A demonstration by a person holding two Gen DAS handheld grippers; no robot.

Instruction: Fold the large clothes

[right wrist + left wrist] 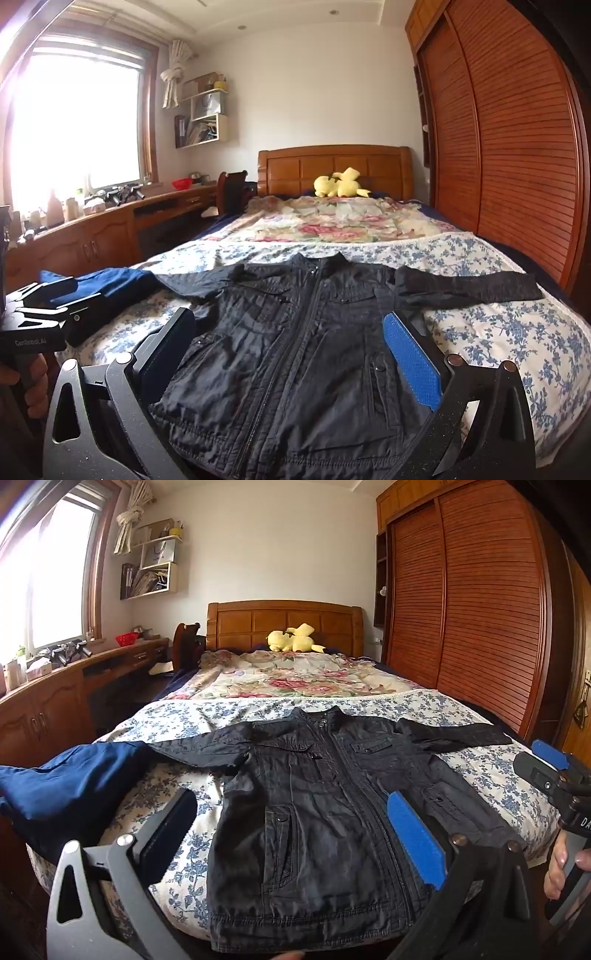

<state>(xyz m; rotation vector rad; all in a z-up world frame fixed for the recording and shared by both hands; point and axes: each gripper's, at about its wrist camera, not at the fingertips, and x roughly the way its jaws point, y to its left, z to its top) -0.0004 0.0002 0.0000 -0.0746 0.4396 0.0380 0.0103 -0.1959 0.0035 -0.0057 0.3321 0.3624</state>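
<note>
A black zip-up jacket (325, 805) lies flat, front up, on the foot of the bed, with both sleeves spread out sideways. The same jacket (295, 350) fills the middle of the right wrist view. My left gripper (291, 812) hovers open above the jacket's lower left half, with nothing between its fingers. My right gripper (288, 336) hangs open above the jacket's lower right half, also holding nothing. The right gripper's body (554, 771) shows at the right edge of the left wrist view, and the left gripper's body (44, 314) at the left edge of the right wrist view.
A dark blue garment (70, 786) lies crumpled beside the jacket's left sleeve. The bed (498, 775) has a blue-flowered sheet, a rose-patterned quilt (295, 675) farther back and a yellow plush toy (293, 638) at the headboard. A wooden desk (55, 701) runs along the left, a slatted wardrobe (472, 609) along the right.
</note>
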